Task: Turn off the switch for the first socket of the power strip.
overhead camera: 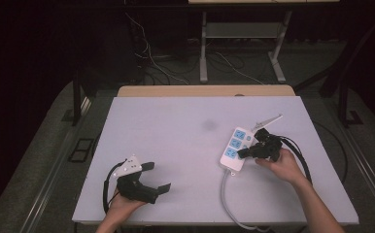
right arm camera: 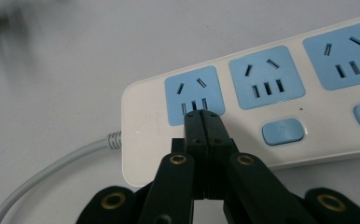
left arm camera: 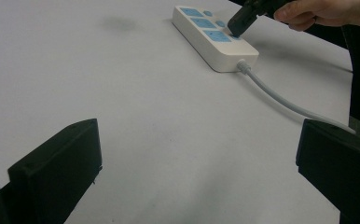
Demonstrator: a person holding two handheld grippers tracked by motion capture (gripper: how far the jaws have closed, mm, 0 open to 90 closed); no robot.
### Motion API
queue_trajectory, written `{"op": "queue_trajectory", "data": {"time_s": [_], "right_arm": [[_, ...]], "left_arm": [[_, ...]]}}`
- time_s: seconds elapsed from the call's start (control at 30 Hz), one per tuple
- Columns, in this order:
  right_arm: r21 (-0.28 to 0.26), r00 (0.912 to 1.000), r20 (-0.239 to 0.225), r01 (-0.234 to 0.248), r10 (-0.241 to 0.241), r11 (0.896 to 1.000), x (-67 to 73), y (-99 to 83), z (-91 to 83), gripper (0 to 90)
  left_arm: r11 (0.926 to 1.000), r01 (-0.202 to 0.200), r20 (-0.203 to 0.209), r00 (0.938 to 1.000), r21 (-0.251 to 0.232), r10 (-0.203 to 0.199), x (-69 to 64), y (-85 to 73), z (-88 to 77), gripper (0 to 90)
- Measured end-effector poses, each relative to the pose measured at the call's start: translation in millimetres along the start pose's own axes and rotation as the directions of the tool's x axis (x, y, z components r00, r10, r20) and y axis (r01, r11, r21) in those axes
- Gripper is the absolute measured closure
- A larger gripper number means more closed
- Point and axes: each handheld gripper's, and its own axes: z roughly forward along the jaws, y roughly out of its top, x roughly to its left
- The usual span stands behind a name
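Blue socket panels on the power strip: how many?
3, in a row along the white power strip: one nearest the cable, under the shut right gripper, one middle, one far.

your table (overhead camera: 185,145) is lit evenly from above; the room around it falls to near black. shadows are soft, with a faint grey smudge (overhead camera: 208,125) mid-table. your left gripper view is slightly soft, its near jaws blurred. your right gripper view is sharp on the power strip (right arm camera: 262,93); its upper left corner blurs.

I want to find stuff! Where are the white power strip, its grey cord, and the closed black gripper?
White plastic power strip (right arm camera: 141,135): right gripper view, bare end.
Grey cord (left arm camera: 280,100): left gripper view, mid-length.
Right gripper (right arm camera: 201,116): right gripper view, tips.
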Motion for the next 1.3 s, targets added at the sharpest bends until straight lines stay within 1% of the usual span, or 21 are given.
{"op": "queue_trajectory", "data": {"time_s": [0.07,0.13,0.2,0.3,0.37,0.47,0.57,0.63,0.83,1.0,1.13,1.17,1.2,1.23,1.3], "right_arm": [[0.003,1.0000,0.005,0.006,-0.006,1.000,0.7,0.4,0.2,90.0],[0.012,1.0000,0.003,-0.006,0.006,1.000,0.0,0.2,0.9,90.0],[-0.001,0.9998,-0.004,-0.018,0.018,1.000,-1.0,-1.5,0.4,90.0],[-0.015,1.0000,0.002,-0.007,0.007,1.000,-0.4,-3.7,0.2,90.0],[-0.029,0.9999,-0.006,-0.013,0.013,0.999,-1.1,-5.6,0.0,90.0],[-0.034,0.9998,-0.010,-0.017,0.017,0.999,-1.9,-6.0,0.1,90.0],[-0.031,1.0000,0.000,-0.009,0.009,0.999,-0.3,-5.5,0.1,90.0],[-0.031,1.0000,-0.002,-0.008,0.008,0.999,-0.6,-5.4,0.1,90.0],[-0.014,0.9999,0.009,0.006,-0.005,1.000,1.2,-2.3,0.3,90.0],[-0.016,1.0000,0.002,0.001,-0.001,1.000,0.0,-2.5,0.3,90.0],[-0.003,1.0000,0.006,0.001,-0.001,1.000,0.9,-0.6,0.3,90.0],[-0.012,1.0000,-0.006,0.002,-0.002,1.000,1.1,0.4,-1.5,90.0],[-0.006,1.0000,0.006,0.004,-0.004,1.000,1.6,2.3,-3.5,90.0],[0.013,0.9998,0.017,0.012,-0.013,1.000,2.2,3.2,-3.6,90.0],[0.023,0.9996,0.021,0.018,-0.019,1.000,2.7,4.0,-4.3,90.0]], "left_arm": [[1.0000,0.000,0.001,1.0000,0.000,0.000,-0.3,0.1,0.5,0.0],[1.0000,0.000,0.001,1.0000,0.000,0.000,-0.5,0.2,0.5,0.0],[1.0000,-0.001,0.002,1.0000,0.000,0.001,-0.9,0.2,0.7,0.0],[1.0000,-0.002,0.002,1.0000,0.000,0.002,-0.9,0.3,0.7,0.0],[1.0000,-0.001,0.001,1.0000,0.001,0.001,-0.9,0.2,0.7,0.0],[1.0000,-0.001,0.001,1.0000,0.003,0.001,-0.7,0.1,0.8,0.0],[1.0000,0.001,0.001,1.0000,0.005,-0.001,-0.1,-0.1,1.5,0.0],[1.0000,0.002,0.001,1.0000,0.004,-0.002,0.0,-0.2,1.9,0.0],[1.0000,-0.004,0.002,1.0000,0.009,0.003,-0.2,-0.4,1.8,0.0],[1.0000,0.002,-0.001,1.0000,0.010,-0.002,1.2,-0.6,0.8,0.0],[1.0000,0.002,-0.002,1.0000,0.008,-0.002,1.7,-0.6,0.4,0.0],[1.0000,0.001,-0.001,1.0000,0.009,0.000,1.6,-0.6,0.5,0.0],[1.0000,0.001,-0.001,1.0000,0.008,-0.001,1.7,-0.6,0.5,0.0],[1.0000,0.001,-0.001,1.0000,0.008,-0.001,1.7,-0.6,0.5,0.0],[1.0000,0.003,-0.001,1.0000,0.008,-0.003,1.8,-0.6,0.8,0.0]]}}
